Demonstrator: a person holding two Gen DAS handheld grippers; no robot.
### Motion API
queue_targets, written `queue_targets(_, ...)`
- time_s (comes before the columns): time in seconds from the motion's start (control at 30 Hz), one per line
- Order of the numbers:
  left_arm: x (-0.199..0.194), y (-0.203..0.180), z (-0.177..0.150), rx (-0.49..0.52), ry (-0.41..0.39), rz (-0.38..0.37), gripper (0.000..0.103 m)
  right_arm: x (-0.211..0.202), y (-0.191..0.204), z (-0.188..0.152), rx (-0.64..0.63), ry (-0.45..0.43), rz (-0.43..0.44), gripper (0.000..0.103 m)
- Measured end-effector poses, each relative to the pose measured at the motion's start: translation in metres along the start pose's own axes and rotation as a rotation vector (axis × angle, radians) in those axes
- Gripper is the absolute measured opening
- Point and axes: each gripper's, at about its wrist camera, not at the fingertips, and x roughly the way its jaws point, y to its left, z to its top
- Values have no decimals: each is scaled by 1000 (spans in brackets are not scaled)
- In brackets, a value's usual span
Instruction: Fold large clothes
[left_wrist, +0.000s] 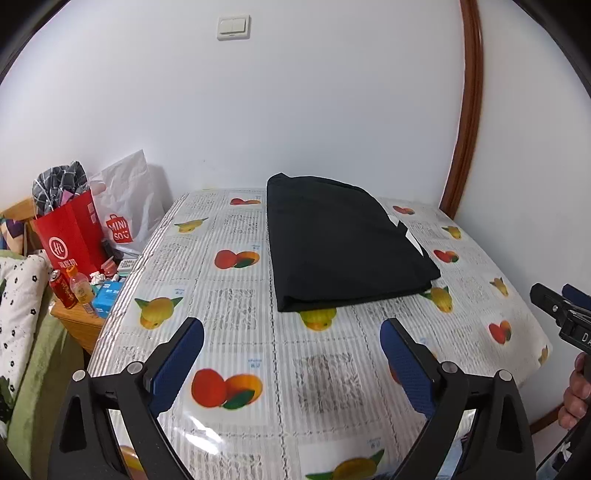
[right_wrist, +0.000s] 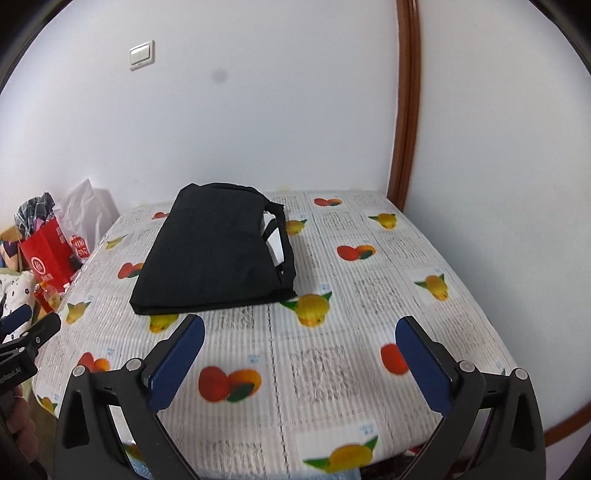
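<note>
From my left wrist, my left gripper (left_wrist: 291, 350) hangs over the fruit-print table (left_wrist: 240, 387) with its blue pads (left_wrist: 177, 365) spread wide and nothing between them. The black garment (left_wrist: 343, 251) lies ahead of me, well clear of the fingers, on the far half of the table, squared into a thick stack with a sliver of white showing at its right edge. My right gripper (left_wrist: 554, 310) shows at the right border, beside the table and not touching the cloth. From my right wrist, that gripper (right_wrist: 299, 350) also stands wide with nothing held, over bare tabletop, and the garment (right_wrist: 214, 254) sits ahead and to the left, its near edge just beyond my left pad (right_wrist: 177, 365). The left gripper's tip (right_wrist: 33, 332) pokes in at the left border. I judge the folding itself done and the release made: the stack looks compact and even. Next I would need only to check that white edge and tuck it in, or draw both hands away.
</note>
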Motion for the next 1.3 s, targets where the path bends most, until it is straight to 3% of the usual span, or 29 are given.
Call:
queue_targets(0.2,-12,-5,-11,10,-8,-21,98,-19,-3,-15,-6,-14,-66,103)
queue_targets(0.3,-14,-8,-12,18,1,-47,98,-27,-7,-19,5,-20,-53,103)
queue_targets(1.3,-21,-24,-18,38,-4,-41,99,-33,-14,-33,24,-28,-62,103)
